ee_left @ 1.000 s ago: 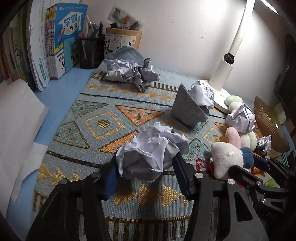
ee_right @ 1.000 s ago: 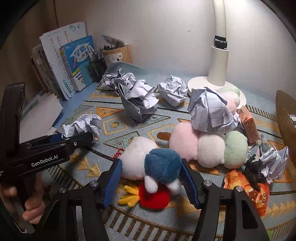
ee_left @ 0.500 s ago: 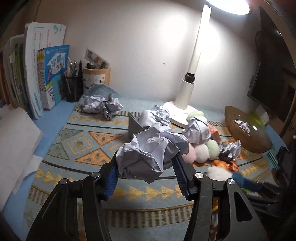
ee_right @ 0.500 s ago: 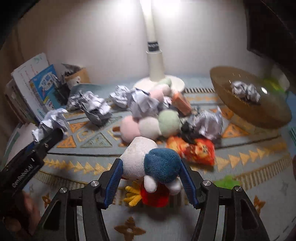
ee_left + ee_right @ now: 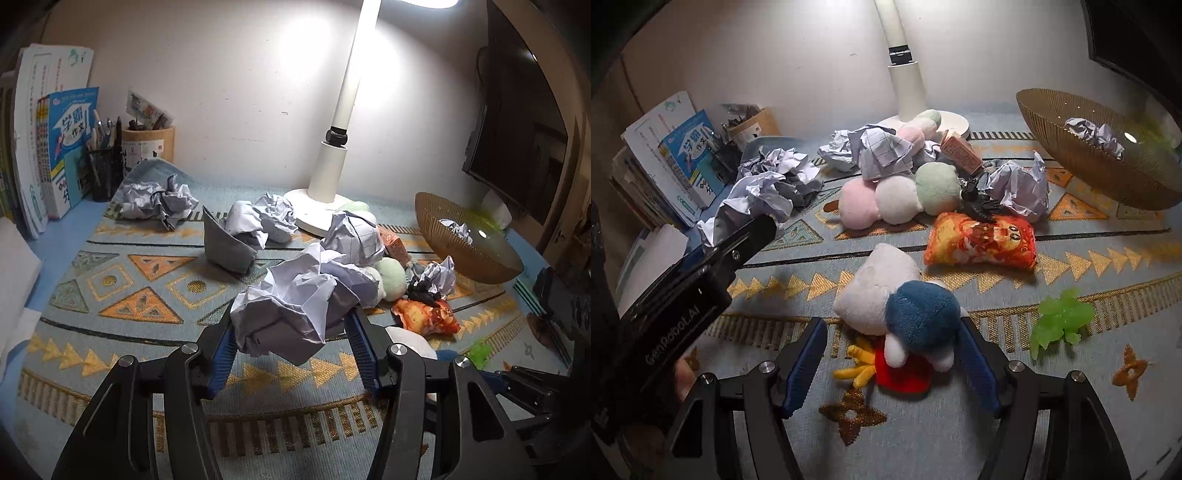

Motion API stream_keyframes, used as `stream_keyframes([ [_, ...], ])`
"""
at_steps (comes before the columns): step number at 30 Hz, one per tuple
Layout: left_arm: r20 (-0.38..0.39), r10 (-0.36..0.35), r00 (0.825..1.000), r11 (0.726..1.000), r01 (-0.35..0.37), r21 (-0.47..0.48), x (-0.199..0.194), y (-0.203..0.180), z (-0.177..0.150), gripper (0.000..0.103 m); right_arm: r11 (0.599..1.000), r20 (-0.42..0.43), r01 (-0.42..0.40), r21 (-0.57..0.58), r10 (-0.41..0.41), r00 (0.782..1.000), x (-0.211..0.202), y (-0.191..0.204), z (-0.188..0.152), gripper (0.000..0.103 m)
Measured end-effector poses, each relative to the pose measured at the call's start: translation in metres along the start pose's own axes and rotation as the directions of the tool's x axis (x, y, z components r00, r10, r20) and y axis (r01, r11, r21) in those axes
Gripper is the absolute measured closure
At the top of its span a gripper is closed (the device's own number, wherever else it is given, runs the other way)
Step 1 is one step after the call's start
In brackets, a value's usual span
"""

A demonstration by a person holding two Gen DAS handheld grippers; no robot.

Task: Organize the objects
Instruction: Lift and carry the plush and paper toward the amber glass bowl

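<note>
My left gripper (image 5: 291, 325) is shut on a large crumpled paper ball (image 5: 299, 302), held above the patterned mat (image 5: 147, 295). In the right wrist view the same gripper (image 5: 761, 229) and its paper (image 5: 753, 195) show at the left. My right gripper (image 5: 891, 328) points down at a white and blue plush toy (image 5: 882, 291) lying on the mat. Its jaws are opening: the toy is between them, with a gap at the left pad. A brown wicker bowl (image 5: 1108, 177) at the right holds one paper ball (image 5: 1093, 133).
A white lamp (image 5: 332, 166) stands at the back. Around its base lie several paper balls (image 5: 258, 221), a three-ball plush (image 5: 897, 195), an orange snack cushion (image 5: 979, 240) and a black figure (image 5: 977, 203). A green toy (image 5: 1060, 321) lies right. Books (image 5: 62, 147) and pen pots (image 5: 147, 144) line the left.
Both grippers have swung right towards the bowl. The left one still carries its paper ball. The right jaws have widened and the plush now rests on the mat between them.
</note>
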State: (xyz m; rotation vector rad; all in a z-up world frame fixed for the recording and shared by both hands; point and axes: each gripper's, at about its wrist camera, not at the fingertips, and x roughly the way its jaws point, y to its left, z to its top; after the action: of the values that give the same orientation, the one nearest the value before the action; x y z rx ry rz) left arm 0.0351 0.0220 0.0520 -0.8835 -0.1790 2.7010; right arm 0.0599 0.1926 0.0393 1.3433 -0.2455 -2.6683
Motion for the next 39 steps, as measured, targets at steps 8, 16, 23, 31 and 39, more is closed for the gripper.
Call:
stream_keyframes([
  [8, -0.003, -0.009, 1.0, 0.999, 0.008, -0.045, 0.0, 0.01, 0.0, 0.05, 0.998, -0.066, -0.054, -0.028, 0.052, 0.996, 0.013, 0.005, -0.006, 0.024],
  [16, -0.011, -0.013, 1.0, 0.996, 0.012, -0.087, 0.001, 0.018, 0.001, 0.049, 0.991, -0.036, -0.102, -0.088, 0.099, 0.994, 0.005, 0.018, -0.006, 0.024],
  [23, -0.019, -0.014, 1.0, 0.995, 0.012, -0.096, 0.002, 0.02, 0.001, 0.049, 0.989, -0.066, -0.094, -0.111, 0.087, 0.994, 0.017, 0.013, -0.009, 0.024],
  [31, -0.025, -0.006, 1.0, 0.994, 0.003, -0.111, 0.003, 0.024, 0.0, 0.049, 0.992, -0.049, -0.083, -0.097, 0.078, 0.996, 0.007, -0.007, -0.017, 0.024],
  [39, -0.023, -0.004, 1.0, 0.996, 0.002, -0.085, 0.003, 0.02, -0.001, 0.049, 0.989, 0.005, -0.039, -0.14, 0.041, 0.999, 0.003, 0.0, 0.0, 0.024],
])
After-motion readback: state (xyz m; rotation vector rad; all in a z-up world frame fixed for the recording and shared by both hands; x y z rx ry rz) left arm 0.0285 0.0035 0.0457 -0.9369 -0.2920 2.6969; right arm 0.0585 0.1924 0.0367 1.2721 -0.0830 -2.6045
